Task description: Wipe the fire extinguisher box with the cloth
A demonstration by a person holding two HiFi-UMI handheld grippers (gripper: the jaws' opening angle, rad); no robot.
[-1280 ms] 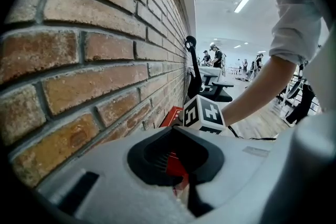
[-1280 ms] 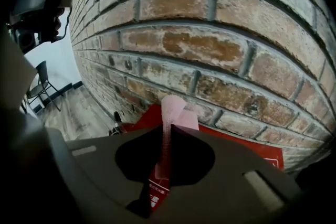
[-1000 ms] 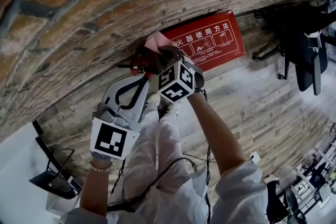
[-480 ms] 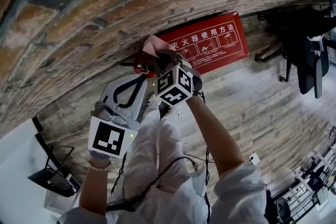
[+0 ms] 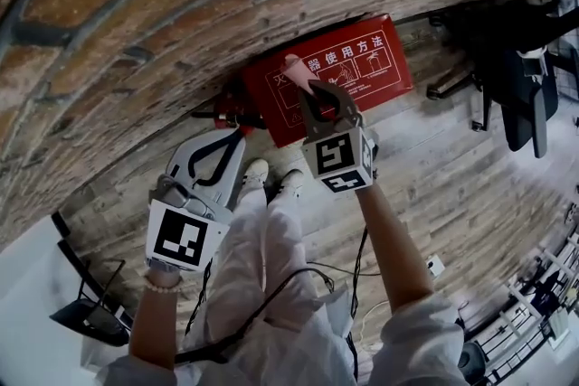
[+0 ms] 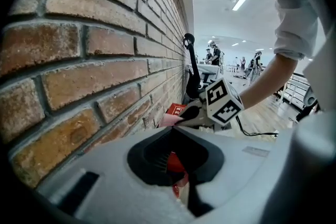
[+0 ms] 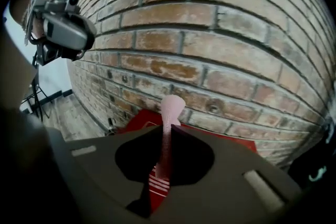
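The red fire extinguisher box with white print stands on the floor against the brick wall. My right gripper is shut on a pink cloth, which rests on the left part of the box's face. In the right gripper view the cloth sticks up as a thin strip between the jaws, with the box behind. My left gripper hangs left of the box, jaws together and holding nothing. A red object lies just beyond its tips. The left gripper view shows the right gripper and cloth.
A black office chair stands at the right on the wooden floor. A black stand is at the lower left. My white trouser legs are below the grippers. Several people stand far off in the hall.
My right gripper has slid to the right with the pink cloth, from the box's left end onto its face. The left gripper has barely moved.
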